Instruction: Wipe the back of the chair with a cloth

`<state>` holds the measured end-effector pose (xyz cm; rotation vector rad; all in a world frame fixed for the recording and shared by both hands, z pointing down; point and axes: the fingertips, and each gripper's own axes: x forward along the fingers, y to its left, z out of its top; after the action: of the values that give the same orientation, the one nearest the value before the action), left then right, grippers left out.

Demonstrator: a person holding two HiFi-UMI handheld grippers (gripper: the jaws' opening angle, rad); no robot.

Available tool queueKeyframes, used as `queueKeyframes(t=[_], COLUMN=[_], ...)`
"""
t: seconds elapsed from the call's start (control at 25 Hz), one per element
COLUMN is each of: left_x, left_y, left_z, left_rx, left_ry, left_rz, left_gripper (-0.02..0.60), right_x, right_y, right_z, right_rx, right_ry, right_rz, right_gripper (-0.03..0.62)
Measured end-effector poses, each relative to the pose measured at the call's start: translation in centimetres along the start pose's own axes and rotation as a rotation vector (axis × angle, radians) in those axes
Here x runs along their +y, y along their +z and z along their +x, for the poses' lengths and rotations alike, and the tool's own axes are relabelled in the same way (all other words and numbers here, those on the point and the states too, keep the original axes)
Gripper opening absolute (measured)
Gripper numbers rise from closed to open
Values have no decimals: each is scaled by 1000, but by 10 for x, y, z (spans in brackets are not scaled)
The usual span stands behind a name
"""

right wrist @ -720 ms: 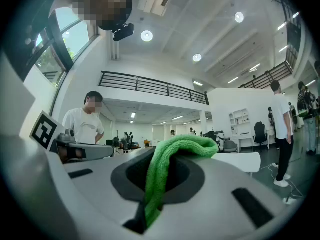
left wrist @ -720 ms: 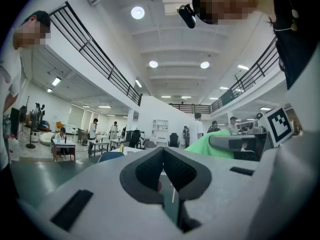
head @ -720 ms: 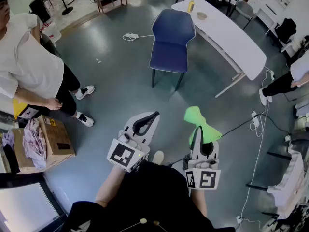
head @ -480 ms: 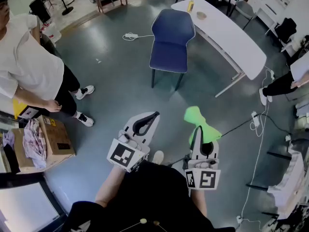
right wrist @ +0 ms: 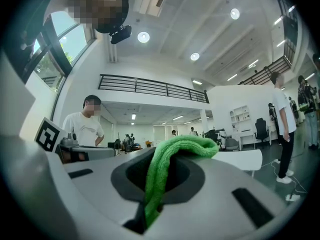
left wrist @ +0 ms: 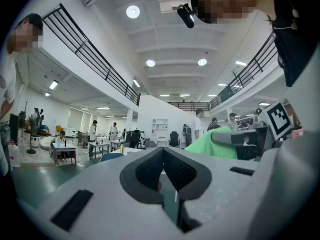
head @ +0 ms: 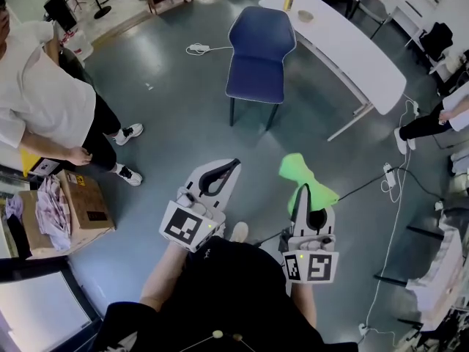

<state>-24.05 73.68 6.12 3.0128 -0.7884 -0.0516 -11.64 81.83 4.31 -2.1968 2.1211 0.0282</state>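
Observation:
A blue chair stands on the grey floor ahead of me, its back facing me and its seat toward the far side. My right gripper is shut on a bright green cloth, which folds over the jaws in the right gripper view, the cloth filling the gap. My left gripper is shut with nothing in it; its dark pads meet. Both grippers hang low and well short of the chair.
A long white table with a yellow bottle stands right of the chair. A person in a white shirt stands at left near a cardboard box. Cables trail on the floor at right.
The whole view has shifted slightly; the chair sits a little higher in the picture. Both grippers keep their hold and pose.

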Motion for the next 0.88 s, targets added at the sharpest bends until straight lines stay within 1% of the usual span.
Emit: queueKeyframes(t=[0.08,0.2,0.32,0.44,0.68,0.88], left_x=[3,11,17,21,36,63], left_y=[4,6,1,-4,-15,-18], left_z=[4,6,6,7,17,49], left_rx=[-7,-10,-3,13,29,15], left_ry=[15,57,97,123,130,105], left_rz=[-1,-27,-44,-51,-70,-65], left_gripper=[5,5,5,5,5,5], right_x=[-7,-19,-34,-49,-63,-69], right_y=[4,4,-4,-16,-27,-30], right_z=[-1,-4,-8,-7,10,47], right_rx=[-5,-7,7,43,77,88], right_ry=[1,-3,-9,-22,-41,-56], right_rz=[-7,14,47,67,71,44], right_gripper=[20,20,20,20,20,20])
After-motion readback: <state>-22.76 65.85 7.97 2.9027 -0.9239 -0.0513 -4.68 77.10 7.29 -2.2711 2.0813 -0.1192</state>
